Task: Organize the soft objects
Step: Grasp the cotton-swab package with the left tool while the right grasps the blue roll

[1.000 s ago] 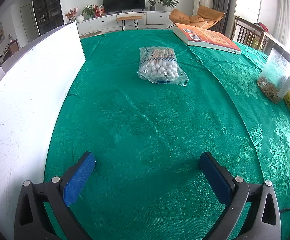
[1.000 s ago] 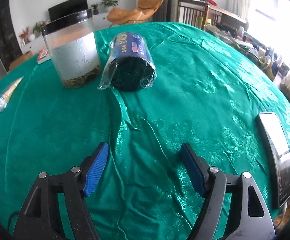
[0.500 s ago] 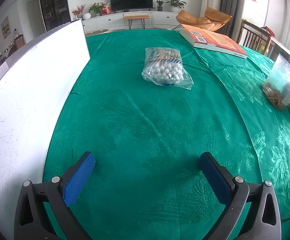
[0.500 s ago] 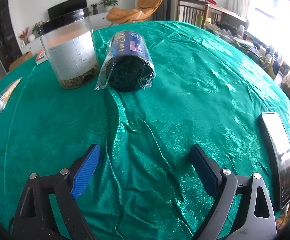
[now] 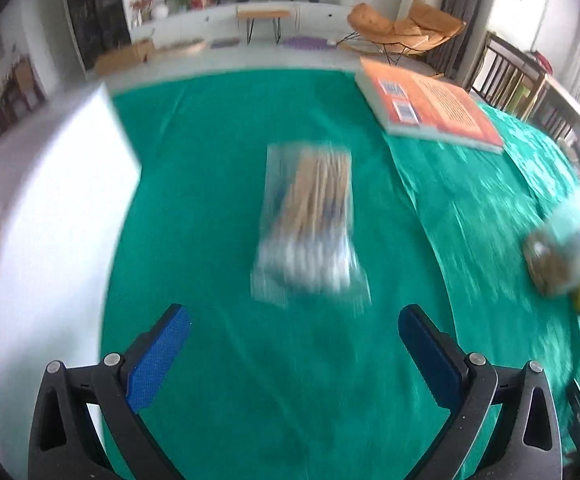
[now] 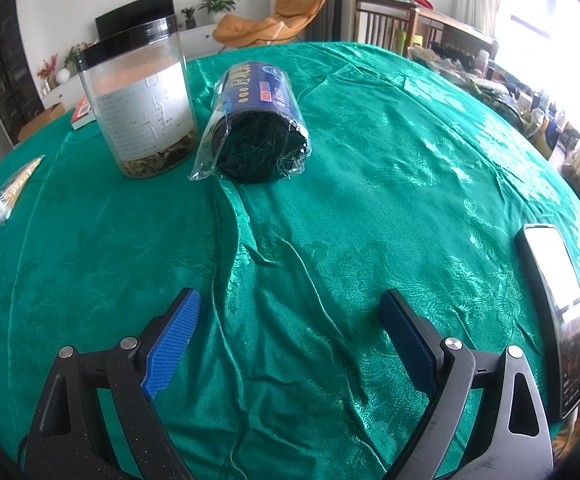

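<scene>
Green patterned cloth covers the table (image 6: pixel 370 160) in both views, with a living room behind: a dark television, potted plants and an orange chair.

Left wrist view is smeared by motion blur. The left gripper (image 5: pixel 294 320) has its 2 blue-padded fingers wide apart, holding nothing. Just ahead of them, near the middle of the table, lies the clear bag of cotton swabs (image 5: pixel 310 232); its white tips and wooden sticks show only as streaks. A white board (image 5: pixel 42 216) runs along the table's left edge, cut off by the frame. An orange book (image 5: pixel 430 108) lies toward the far right edge. At the right edge the jar (image 5: pixel 558 260) is a blurred shape, and a small yellow item beside it cannot be identified.

In the right wrist view the picture is sharp. The right gripper (image 6: pixel 290 312) has its fingers wide apart over wrinkled cloth, gripping nothing. Toward the far side, the jar (image 6: pixel 142 100) stands upright, and the dark roll in clear wrap (image 6: pixel 256 128) lies on its side just beside it. A phone (image 6: pixel 558 312) lies at the right edge, partly cut off.

Compared with 0.5 s ago, the swab bag sits much closer to the left gripper's fingers, and that view was sharp then. The right view is nearly unchanged.
</scene>
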`<state>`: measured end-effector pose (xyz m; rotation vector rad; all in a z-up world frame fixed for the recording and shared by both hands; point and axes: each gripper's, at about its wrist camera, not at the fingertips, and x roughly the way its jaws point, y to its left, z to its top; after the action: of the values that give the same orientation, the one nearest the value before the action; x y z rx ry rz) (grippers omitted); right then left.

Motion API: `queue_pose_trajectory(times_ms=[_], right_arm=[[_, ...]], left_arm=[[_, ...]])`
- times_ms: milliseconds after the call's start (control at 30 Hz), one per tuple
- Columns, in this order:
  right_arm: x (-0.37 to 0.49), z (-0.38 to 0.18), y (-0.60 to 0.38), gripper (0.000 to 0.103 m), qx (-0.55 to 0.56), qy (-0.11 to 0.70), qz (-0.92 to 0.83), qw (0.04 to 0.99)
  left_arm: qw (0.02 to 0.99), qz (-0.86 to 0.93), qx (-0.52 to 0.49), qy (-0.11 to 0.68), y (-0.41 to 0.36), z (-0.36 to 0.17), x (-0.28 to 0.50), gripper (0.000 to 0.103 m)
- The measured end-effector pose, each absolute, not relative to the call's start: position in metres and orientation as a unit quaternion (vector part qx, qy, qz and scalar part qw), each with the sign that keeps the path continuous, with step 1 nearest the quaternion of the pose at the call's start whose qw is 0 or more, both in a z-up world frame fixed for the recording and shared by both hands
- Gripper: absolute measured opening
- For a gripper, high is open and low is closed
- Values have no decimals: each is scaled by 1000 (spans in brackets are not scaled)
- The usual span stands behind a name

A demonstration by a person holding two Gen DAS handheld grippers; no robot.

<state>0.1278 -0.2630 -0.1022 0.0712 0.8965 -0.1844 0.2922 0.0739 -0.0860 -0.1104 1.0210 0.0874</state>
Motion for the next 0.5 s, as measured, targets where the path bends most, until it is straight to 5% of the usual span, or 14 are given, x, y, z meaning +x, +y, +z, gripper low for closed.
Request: queue_pose_trajectory(times_ms=[267,333,400,500], right_arm=[[127,-102,-263,93,35,433,-89,897],[127,-102,-263,93,34,433,-89,897],[127,-103,-263,93,35,432,-90,897],[127,-102,-263,93,35,432,-90,897]], left_arm=[[855,32,-18,517,73,-115,352,100],[856,24,-29,516,73,-117,352,86],[862,17,-30,505,69,-113,348,61],[865,-10,-10,502,52,-109,339,45]])
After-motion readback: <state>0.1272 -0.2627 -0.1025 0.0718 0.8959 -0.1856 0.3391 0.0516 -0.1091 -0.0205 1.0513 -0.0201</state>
